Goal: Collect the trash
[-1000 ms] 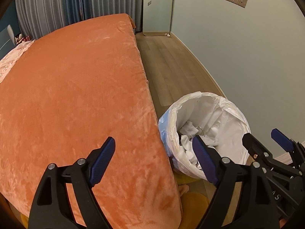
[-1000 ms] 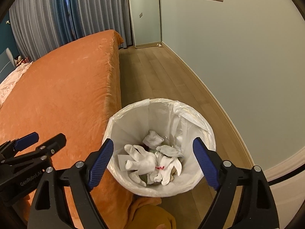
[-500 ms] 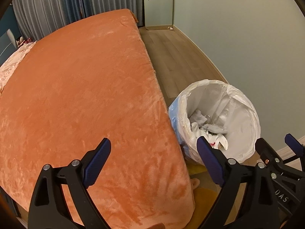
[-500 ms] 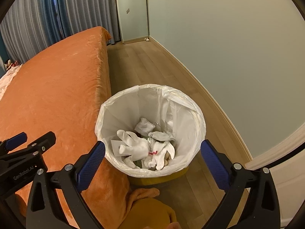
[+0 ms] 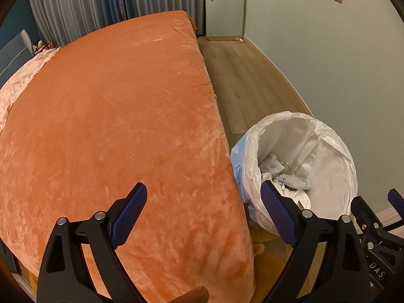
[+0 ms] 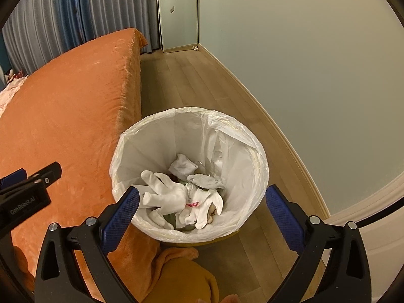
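Both grippers empty, spread wide above the bin.
The right gripper [image 6: 202,209] hovers over the white-bagged round trash bin [image 6: 255,149] of crumpled white cloths [image 6: 166,194]; the left gripper [image 5: 202,214] hangs over the orange plush bedspread [image 5: 113,126].

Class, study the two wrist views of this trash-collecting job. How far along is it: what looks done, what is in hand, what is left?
Done: white crumpled trash already lies in the lined bin beside the bed. In hand: nothing; the left gripper and right gripper are both open and empty, the right one above the bin. Left: no loose trash shows on the orange bedcover or the floor in these views, so collecting looks nearly finished.
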